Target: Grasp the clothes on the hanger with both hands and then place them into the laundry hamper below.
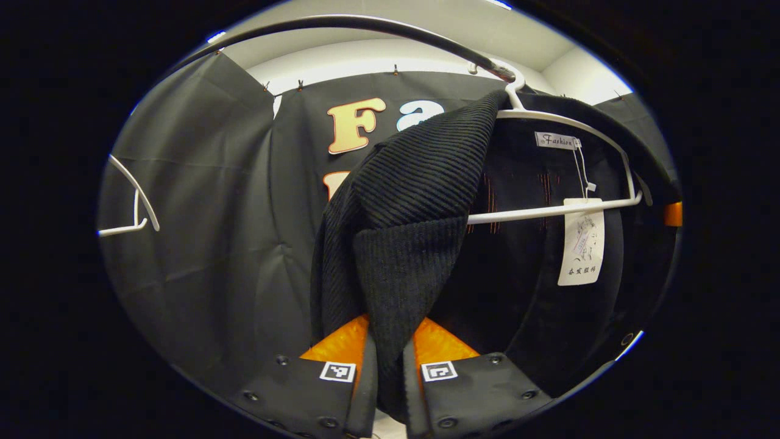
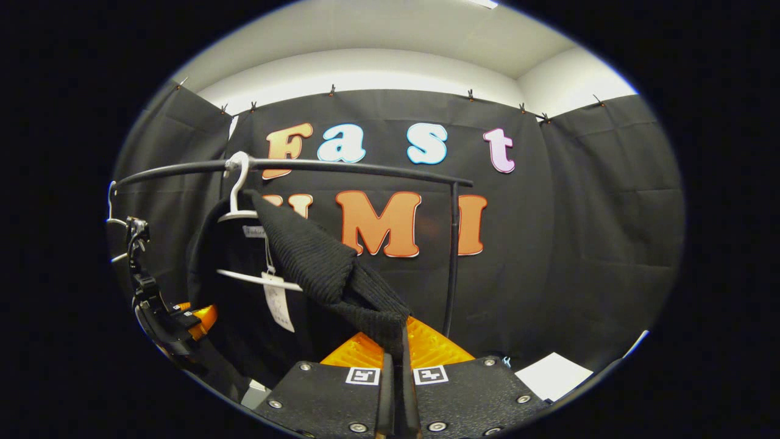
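Note:
A black ribbed garment (image 1: 408, 201) hangs from a white hanger (image 1: 567, 210) on a black rail (image 1: 365, 24). My left gripper (image 1: 390, 347) is shut on a bunched fold of its shoulder, and the cloth fills the gap between the fingers. In the right gripper view the same garment (image 2: 317, 262) is drawn off the hanger (image 2: 241, 183) toward my right gripper (image 2: 396, 350), which is shut on a stretched corner of it. The left gripper (image 2: 177, 323) shows at the garment's far side. A paper tag (image 1: 582, 244) dangles inside the collar.
A second, bare white hanger (image 1: 134, 207) hangs further along the rail. The rail (image 2: 341, 166) ends at an upright post (image 2: 452, 256) just behind the right gripper. A flat white object (image 2: 554, 375) lies low on the right.

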